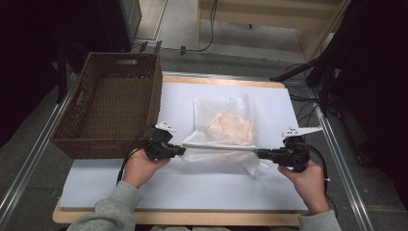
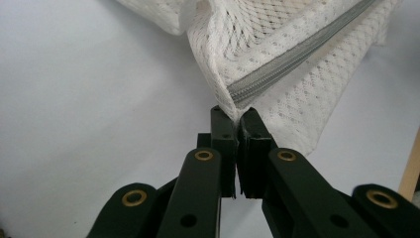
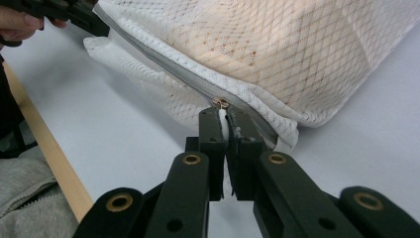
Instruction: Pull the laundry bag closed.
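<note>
- Nearest the person, two grey sleeves come in over the table's wooden front edge (image 1: 192,217), and each hand holds a gripper above the white table mat (image 1: 192,187).
- The left gripper (image 1: 182,149) has its jaws pinched tight on the corner of the white mesh laundry bag (image 1: 226,130), right at the end of the grey zipper (image 2: 297,54); the left gripper view shows mesh squeezed between the two black jaws.
- On the other side, the right gripper (image 1: 258,153) is clamped too, jaws closed on the white pull tab of the zipper slider (image 3: 221,103) at the bag's opposite end.
- Between the two grippers the zipper runs as a taut straight line along the bag's near edge, which is lifted a little.
- The bag lies mid-mat, with a peach-coloured garment (image 1: 231,126) showing through the mesh.
- To the left, touching the mat's edge, a brown wicker basket (image 1: 86,110) sits just beside the bag, apart from it.
- Farther back, cables trail across the floor (image 1: 183,29) beyond the table.
</note>
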Demonstrator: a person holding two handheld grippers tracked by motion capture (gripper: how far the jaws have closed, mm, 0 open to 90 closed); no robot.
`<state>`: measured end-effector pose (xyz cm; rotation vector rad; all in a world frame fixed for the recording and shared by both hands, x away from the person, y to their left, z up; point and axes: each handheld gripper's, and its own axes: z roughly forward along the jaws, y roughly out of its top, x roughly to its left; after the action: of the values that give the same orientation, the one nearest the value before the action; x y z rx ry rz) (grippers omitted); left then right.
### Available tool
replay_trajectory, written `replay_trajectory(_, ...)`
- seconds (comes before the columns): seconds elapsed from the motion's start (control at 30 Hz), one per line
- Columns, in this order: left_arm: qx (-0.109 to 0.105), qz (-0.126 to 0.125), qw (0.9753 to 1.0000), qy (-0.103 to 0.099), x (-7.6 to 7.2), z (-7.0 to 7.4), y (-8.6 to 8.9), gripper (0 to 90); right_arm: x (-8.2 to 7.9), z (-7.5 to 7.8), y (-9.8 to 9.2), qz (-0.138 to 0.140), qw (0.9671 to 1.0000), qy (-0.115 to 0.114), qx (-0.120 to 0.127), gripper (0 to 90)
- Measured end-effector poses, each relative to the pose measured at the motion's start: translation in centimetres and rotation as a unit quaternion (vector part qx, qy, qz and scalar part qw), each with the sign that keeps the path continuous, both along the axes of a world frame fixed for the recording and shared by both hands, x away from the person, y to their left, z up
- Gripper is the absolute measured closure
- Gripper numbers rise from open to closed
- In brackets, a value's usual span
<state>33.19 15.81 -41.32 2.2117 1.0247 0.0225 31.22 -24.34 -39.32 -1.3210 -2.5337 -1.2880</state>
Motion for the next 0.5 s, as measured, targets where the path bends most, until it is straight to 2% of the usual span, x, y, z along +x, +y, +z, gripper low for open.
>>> replay_trajectory(0.5,0.0,0.001,1.0,0.002,0.0,-0.09,0.02,87.6,0.11,-0.22,0.17,0.002,1.0,0.004,0.0,87.3)
